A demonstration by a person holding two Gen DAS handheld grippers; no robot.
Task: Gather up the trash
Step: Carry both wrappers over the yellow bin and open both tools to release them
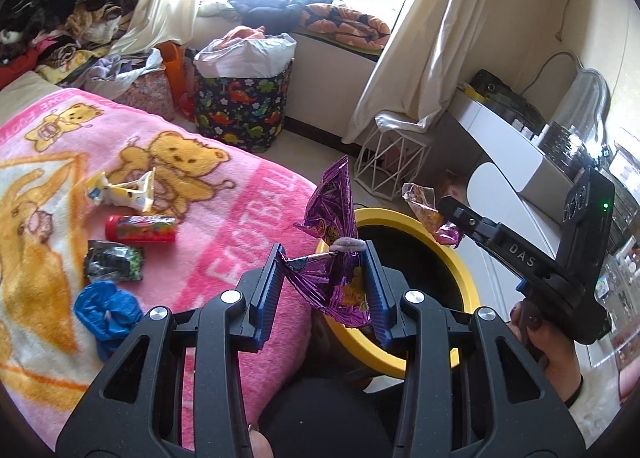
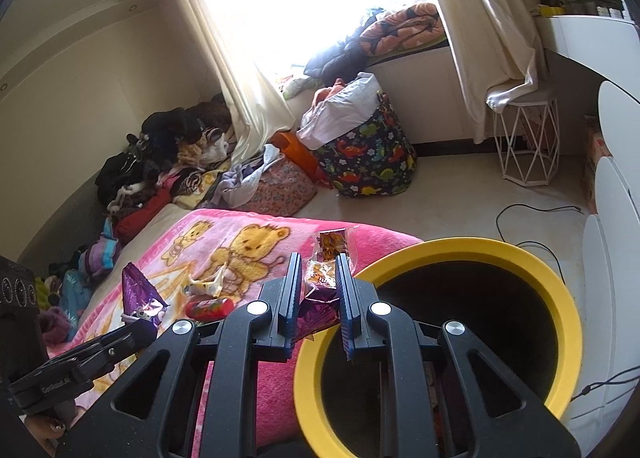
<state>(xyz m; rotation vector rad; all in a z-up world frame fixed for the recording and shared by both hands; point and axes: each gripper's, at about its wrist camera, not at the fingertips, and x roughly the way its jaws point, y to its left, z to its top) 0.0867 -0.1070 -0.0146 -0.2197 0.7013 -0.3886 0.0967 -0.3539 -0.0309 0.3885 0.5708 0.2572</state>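
My left gripper is shut on a crumpled purple foil wrapper, held over the bed's edge beside the yellow-rimmed bin. My right gripper is shut on a clear orange-printed snack wrapper, just left of the bin's rim. On the pink bear blanket lie a yellow-white crumpled wrapper, a red tube, a dark green packet and a blue plastic wad. The bin's inside is dark.
A dinosaur-print laundry basket and a white wire stool stand on the floor by the window. A white desk runs along the right. Clothes are heaped at the bed's far end. A black cable crosses the floor.
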